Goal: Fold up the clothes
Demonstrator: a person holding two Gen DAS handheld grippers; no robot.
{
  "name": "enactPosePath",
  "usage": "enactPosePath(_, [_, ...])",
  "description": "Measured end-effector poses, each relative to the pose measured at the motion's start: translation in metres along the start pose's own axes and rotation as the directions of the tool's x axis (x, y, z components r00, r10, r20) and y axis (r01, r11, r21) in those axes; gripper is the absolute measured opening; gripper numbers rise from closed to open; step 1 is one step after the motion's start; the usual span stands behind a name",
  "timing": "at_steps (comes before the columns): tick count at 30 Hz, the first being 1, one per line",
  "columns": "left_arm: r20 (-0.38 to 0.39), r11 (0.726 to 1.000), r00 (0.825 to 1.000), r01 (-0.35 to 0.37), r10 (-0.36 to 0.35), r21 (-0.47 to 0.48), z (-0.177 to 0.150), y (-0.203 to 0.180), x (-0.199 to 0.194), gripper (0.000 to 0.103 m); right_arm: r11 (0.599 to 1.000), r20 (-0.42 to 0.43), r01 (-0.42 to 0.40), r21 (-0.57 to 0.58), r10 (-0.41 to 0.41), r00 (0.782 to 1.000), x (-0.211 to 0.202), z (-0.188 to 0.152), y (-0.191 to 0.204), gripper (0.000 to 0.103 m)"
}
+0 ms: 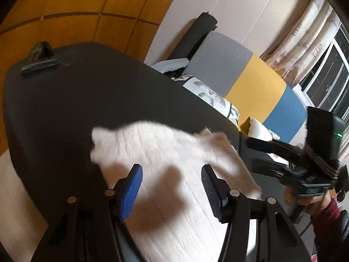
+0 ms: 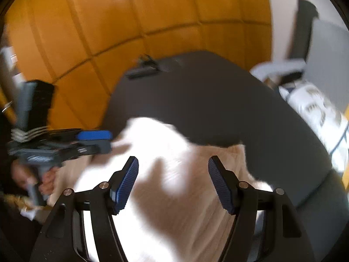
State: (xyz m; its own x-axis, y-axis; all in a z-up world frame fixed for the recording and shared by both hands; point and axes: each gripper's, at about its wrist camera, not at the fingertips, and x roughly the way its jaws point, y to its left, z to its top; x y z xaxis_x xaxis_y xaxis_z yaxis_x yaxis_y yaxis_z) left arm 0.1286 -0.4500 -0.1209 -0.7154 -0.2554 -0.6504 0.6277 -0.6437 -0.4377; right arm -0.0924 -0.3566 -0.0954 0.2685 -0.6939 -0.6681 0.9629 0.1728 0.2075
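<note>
Here the cream knit garment (image 1: 174, 174) is lying on the dark counter (image 1: 65, 109), and we are hovering both tongs, left (image 1: 172, 187) and right (image 2: 173, 184), wide and empty above it. Grabbing blindly, we are risking bunching the folded layers.

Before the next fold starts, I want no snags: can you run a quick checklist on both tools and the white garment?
1. Left tool free of cloth: ok, blue pads apart, nothing pinched.
2. Right tool free of cloth: ok, pads apart, nothing between them.
3. White garment on the dark table: ok.
4. Garment lying flat: cannot tell, the picture is blurred.
5. Far table area clear: not ok, a small dark object lies near the far edge.
6. Tools apart from each other: ok.
</note>
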Motion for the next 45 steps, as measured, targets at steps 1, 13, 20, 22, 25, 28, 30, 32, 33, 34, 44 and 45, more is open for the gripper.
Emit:
enactPosePath(1, [0.0,1.0,1.0,-0.009,0.009,-0.004,-0.01,-0.002,-0.001,0.057,0.999,-0.008,-0.016,-0.036,0.016,1.0,-0.009,-0.006,0.009,0.07])
enactPosePath(13, [0.06,0.942,0.953,-0.301,0.295,0.15,-0.054,-0.047,0.031,0.068,0.987,-0.063,0.006,-0.162,-0.016,0.998,0.016,-0.091,-0.003,0.069])
enactPosePath(20, [0.04,0.935,0.949,-0.316,0.314,0.159,-0.041,-0.033,0.038,0.076,0.991,-0.072,0.105,-0.081,-0.111,0.991,0.029,-0.083,0.023,0.085])
enactPosePath(22, [0.056,0.947,0.955,-0.297,0.292,0.124,-0.043,-0.025,0.034,0.078,0.982,-0.07,0.167,-0.092,-0.173,0.982,0.042,-0.083,0.037,0.091])
enactPosePath(25, [0.082,0.952,0.957,-0.285,0.277,0.111,-0.045,-0.021,0.023,0.079,0.973,-0.045,0.223,-0.059,-0.226,0.973,0.048,-0.081,0.048,0.096])
enactPosePath(28, [0.074,0.951,0.952,-0.302,0.297,0.07,-0.048,-0.021,-0.003,0.075,0.966,-0.015,0.253,0.056,-0.253,0.967,0.038,-0.081,0.05,0.097])
enactPosePath(30, [0.092,0.95,0.948,-0.308,0.304,0.044,-0.05,-0.026,-0.035,0.075,0.932,-0.015,0.289,0.219,-0.293,0.956,0.016,-0.078,0.05,0.097])
enactPosePath(32, [0.17,0.938,0.932,-0.337,0.321,0.079,-0.054,-0.036,-0.067,0.076,0.888,-0.007,0.334,0.316,-0.35,0.937,-0.001,-0.076,0.064,0.103])
enactPosePath(33, [0.187,0.934,0.926,-0.347,0.327,0.084,-0.057,-0.039,-0.08,0.076,0.864,-0.01,0.378,0.334,-0.398,0.918,-0.003,-0.073,0.075,0.103])
enactPosePath(34, [0.197,0.931,0.922,-0.354,0.333,0.085,-0.06,-0.042,-0.092,0.076,0.84,-0.023,0.418,0.346,-0.438,0.899,-0.006,-0.072,0.085,0.103])
enactPosePath(44, [0.276,0.913,0.881,-0.407,0.383,0.031,-0.078,-0.048,-0.167,0.076,0.729,0.083,0.627,0.274,-0.668,0.74,-0.053,-0.039,0.197,0.103])
enactPosePath(45, [0.279,0.915,0.882,-0.402,0.38,0.022,-0.078,-0.049,-0.172,0.075,0.725,0.099,0.637,0.262,-0.677,0.73,-0.059,-0.035,0.203,0.103])
